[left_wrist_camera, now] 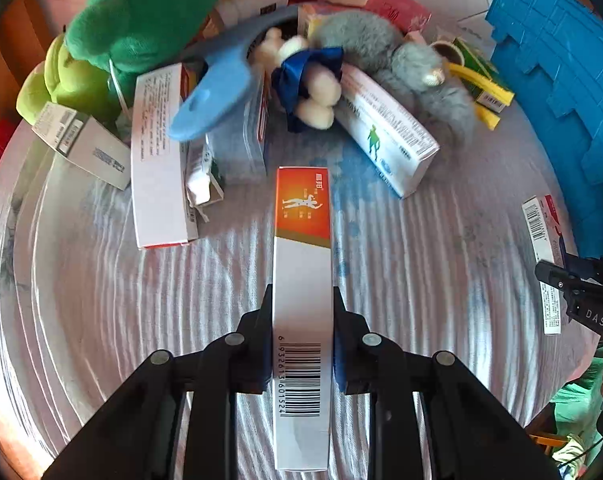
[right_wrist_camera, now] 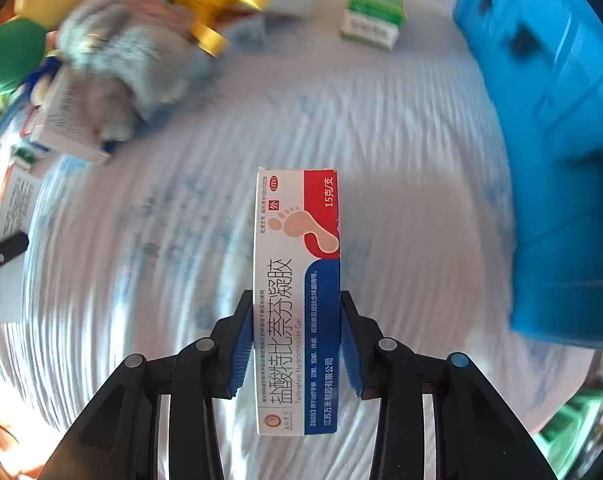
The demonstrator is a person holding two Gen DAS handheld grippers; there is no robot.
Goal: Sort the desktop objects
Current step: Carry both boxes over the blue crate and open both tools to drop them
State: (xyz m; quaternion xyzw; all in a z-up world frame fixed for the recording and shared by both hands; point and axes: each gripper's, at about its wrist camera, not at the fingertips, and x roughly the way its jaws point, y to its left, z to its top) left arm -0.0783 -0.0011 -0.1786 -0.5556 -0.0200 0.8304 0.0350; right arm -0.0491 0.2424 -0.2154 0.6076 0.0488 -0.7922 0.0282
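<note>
Clamping a long orange-and-white carton [left_wrist_camera: 302, 280], the left gripper [left_wrist_camera: 302, 300] was seen pointed steeply down over the striped cloth [left_wrist_camera: 101, 300]; the carton was held clear above the cloth, barcode end nearest the camera; a red, white and blue gel carton [right_wrist_camera: 297, 300] was pinched between the pads of the right gripper [right_wrist_camera: 297, 304], likewise lifted; a heap of boxes and toys, including a green plush [left_wrist_camera: 141, 12] and a grey plush [left_wrist_camera: 401, 60], lay on the far side; a blue crate [right_wrist_camera: 549, 120] stood at right.
</note>
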